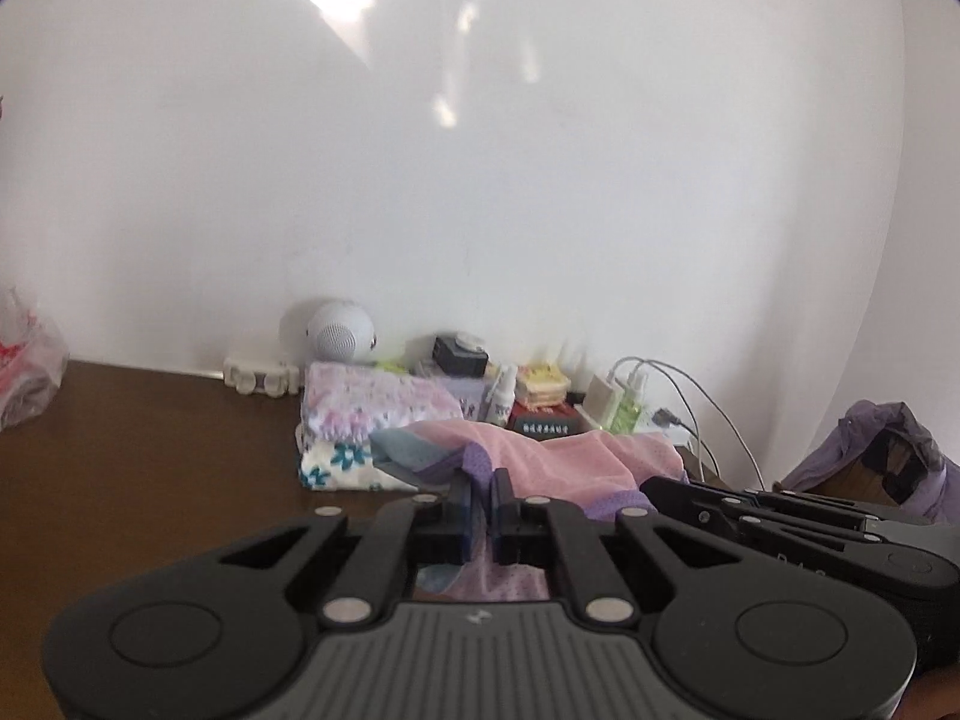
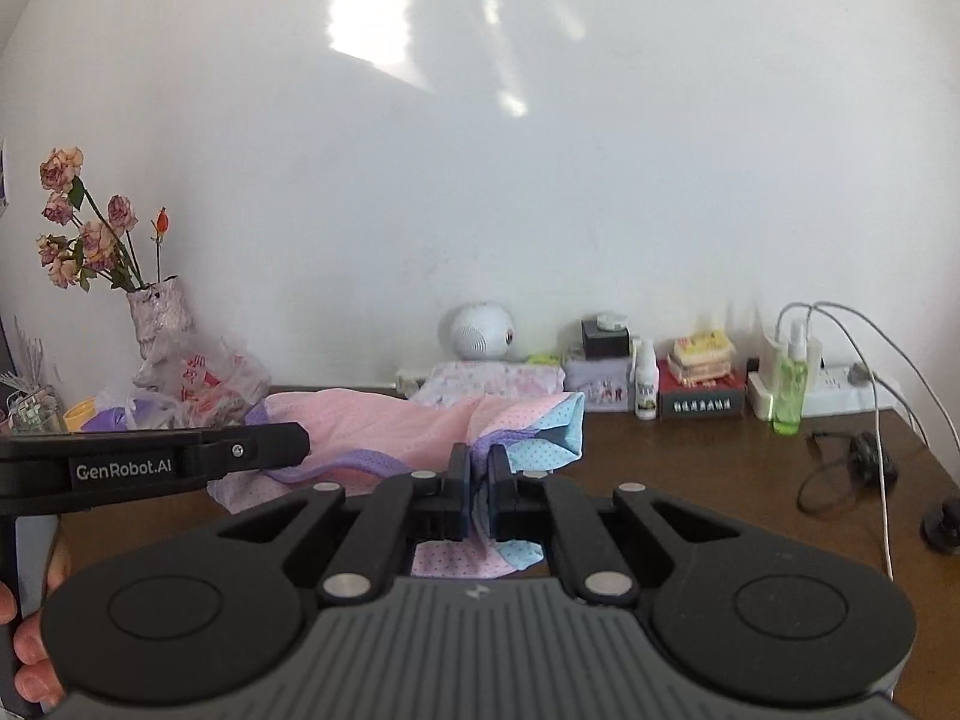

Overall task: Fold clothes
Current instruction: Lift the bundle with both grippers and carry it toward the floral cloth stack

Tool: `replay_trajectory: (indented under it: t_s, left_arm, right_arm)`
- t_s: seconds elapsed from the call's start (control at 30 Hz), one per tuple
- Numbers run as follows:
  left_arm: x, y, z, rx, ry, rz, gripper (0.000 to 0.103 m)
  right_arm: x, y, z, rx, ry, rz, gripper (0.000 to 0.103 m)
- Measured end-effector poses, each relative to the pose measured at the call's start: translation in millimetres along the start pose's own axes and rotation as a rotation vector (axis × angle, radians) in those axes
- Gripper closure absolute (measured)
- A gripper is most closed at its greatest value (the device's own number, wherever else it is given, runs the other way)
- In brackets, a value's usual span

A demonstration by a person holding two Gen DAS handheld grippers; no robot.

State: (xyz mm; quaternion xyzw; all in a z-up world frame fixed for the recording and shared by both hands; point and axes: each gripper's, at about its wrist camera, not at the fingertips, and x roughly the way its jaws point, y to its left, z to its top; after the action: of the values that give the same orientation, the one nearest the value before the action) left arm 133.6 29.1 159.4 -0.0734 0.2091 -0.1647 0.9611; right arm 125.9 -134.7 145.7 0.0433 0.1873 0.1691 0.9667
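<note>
Pink mesh garment (image 1: 558,450) with purple and blue trim lies bunched on the brown desk (image 1: 150,450), at twelve o'clock from both cameras. Left gripper (image 1: 482,501) and right gripper (image 2: 478,480) each pinch a fold of it, jaws nearly closed on the fabric.

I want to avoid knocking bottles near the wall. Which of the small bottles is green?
The green one is the clear spray bottle of green liquid, standing beside the white charger block. The small bottle left of the red box is white.
</note>
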Motion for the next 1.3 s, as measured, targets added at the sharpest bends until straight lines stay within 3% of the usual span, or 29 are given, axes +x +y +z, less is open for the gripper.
replay_trajectory:
  t_s: [0.2, 0.33, 0.47, 0.7, 0.87, 1.3]
  left_arm:
    - [57, 27, 63, 0.022, -0.061, 0.011, 0.099]
    - [106, 53, 89, 0.021, -0.068, 0.031, 0.099]
    - [155, 79, 92, -0.007, -0.057, 0.047, 0.099]
    - [223, 112, 67, -0.064, 0.012, 0.048, 0.099]
    - [236, 126, 50, -0.093, 0.037, 0.036, 0.099]
    - [230, 125, 44, -0.098, 0.079, 0.031, 0.098]
  right_arm:
    - [70, -7, 64, -0.016, -0.049, 0.017, 0.099]
    - [124, -10, 87, -0.04, -0.052, 0.022, 0.099]
    - [178, -18, 94, -0.037, -0.037, 0.032, 0.099]
    - [250, -40, 71, -0.016, 0.045, 0.042, 0.099]
    - [270, -51, 56, 0.004, 0.09, 0.033, 0.099]
    - [259, -54, 62, 0.041, 0.109, 0.026, 0.099]
